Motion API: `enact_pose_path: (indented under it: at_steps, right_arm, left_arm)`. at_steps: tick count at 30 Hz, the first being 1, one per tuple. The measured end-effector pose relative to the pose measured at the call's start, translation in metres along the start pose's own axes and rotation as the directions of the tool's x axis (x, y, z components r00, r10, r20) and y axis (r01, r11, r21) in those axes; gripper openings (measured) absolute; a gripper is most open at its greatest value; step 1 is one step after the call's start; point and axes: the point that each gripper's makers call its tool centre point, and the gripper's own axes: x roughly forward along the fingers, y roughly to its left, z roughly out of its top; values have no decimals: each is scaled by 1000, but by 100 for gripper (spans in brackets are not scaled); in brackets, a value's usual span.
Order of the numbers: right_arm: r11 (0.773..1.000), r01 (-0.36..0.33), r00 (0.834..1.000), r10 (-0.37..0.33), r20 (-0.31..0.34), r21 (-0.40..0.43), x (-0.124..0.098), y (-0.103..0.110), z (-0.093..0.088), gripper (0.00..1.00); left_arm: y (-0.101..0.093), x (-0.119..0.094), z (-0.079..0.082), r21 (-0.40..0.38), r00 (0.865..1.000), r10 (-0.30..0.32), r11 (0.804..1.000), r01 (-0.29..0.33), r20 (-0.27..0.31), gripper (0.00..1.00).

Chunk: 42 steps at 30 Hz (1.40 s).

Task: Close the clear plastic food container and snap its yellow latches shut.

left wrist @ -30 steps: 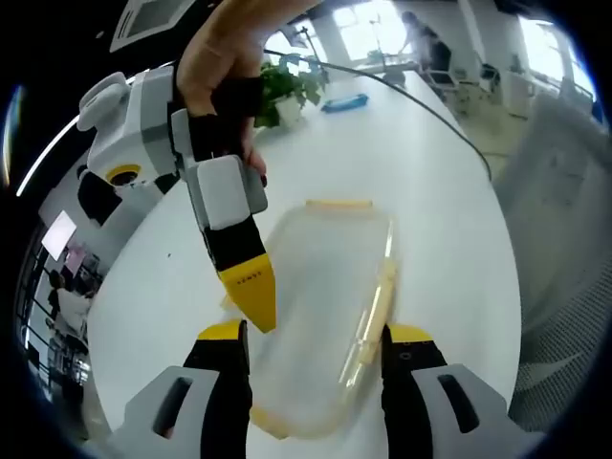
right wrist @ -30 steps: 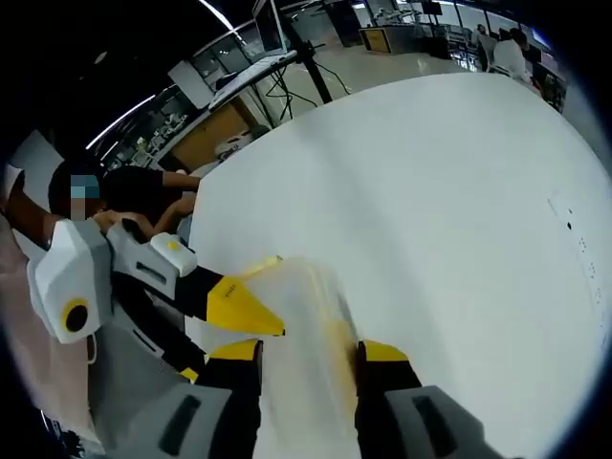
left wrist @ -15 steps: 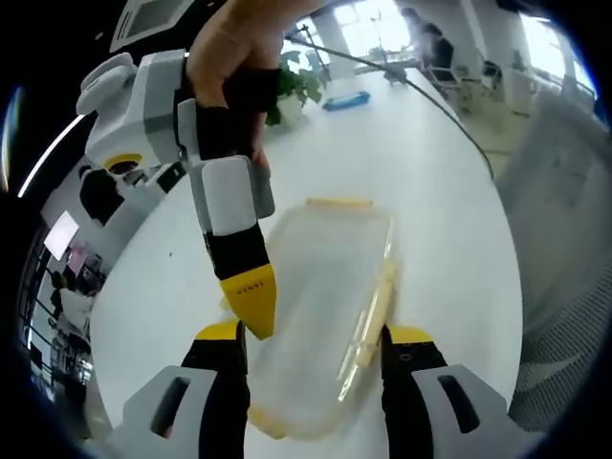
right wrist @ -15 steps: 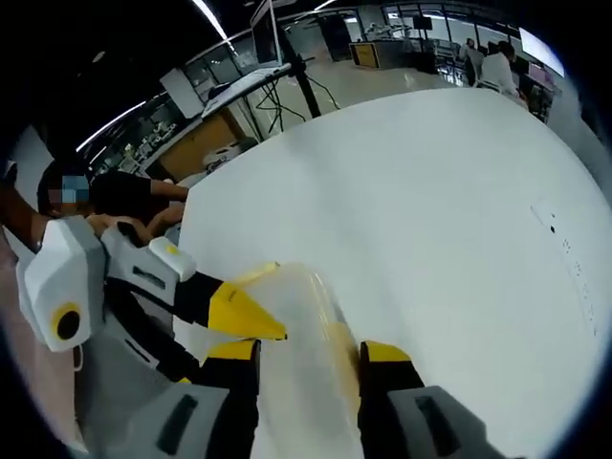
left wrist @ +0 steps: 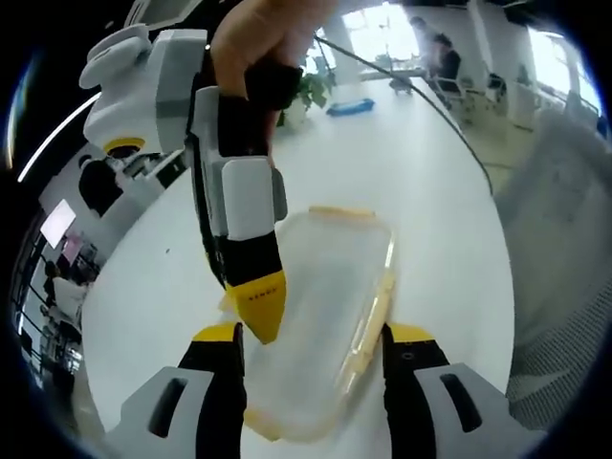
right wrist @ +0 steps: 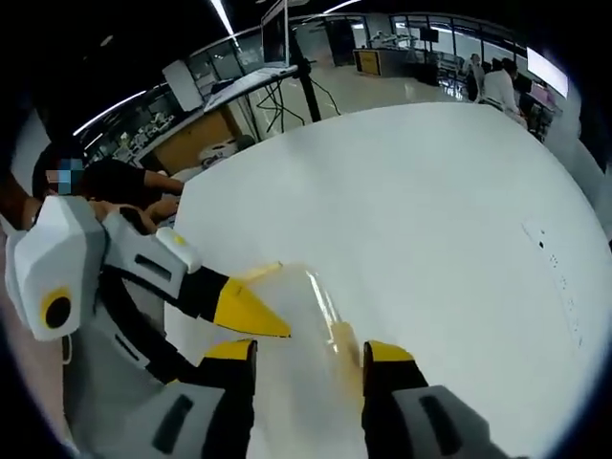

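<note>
The clear plastic container (left wrist: 330, 277) lies flat on the white table (left wrist: 421, 172), its lid on. A yellow latch (left wrist: 339, 211) runs along its far end and another (left wrist: 368, 320) along its right side. My left gripper (left wrist: 316, 337) is open, its jaws straddling the container's near end. My right gripper (left wrist: 260, 308), held by a hand, comes down from the upper left, its yellow tip at the container's left edge. In the right gripper view the container (right wrist: 308, 304) lies between the open jaws of my right gripper (right wrist: 308, 352); the left gripper (right wrist: 251, 316) reaches in from the left.
A potted plant (left wrist: 306, 91) and a blue item (left wrist: 346, 105) stand at the table's far end, and a dark cable (left wrist: 435, 100) crosses it there. A person's hands (right wrist: 143, 186) rest at the table's left edge. Wide bare tabletop (right wrist: 430, 220) spreads to the right.
In the left gripper view the right gripper and the hand on it have swung closer and more upright, the yellow tip shifting slightly right onto the container's edge. The container has stayed put.
</note>
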Motion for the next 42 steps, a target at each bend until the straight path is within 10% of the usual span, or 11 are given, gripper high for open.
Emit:
enact_pose_path:
  at_steps: [21,42]
  right_arm:
    - [980,119,978,-144,152,160,-28,-1,-16,52]
    - [896,225,914,-331,236,383,-54,6,-57,50]
  left_arm:
    - [13,-24,-9,-106,999,28,994,-26,17,56]
    - [21,-41,-21,-377,996,64,926,-36,62,56]
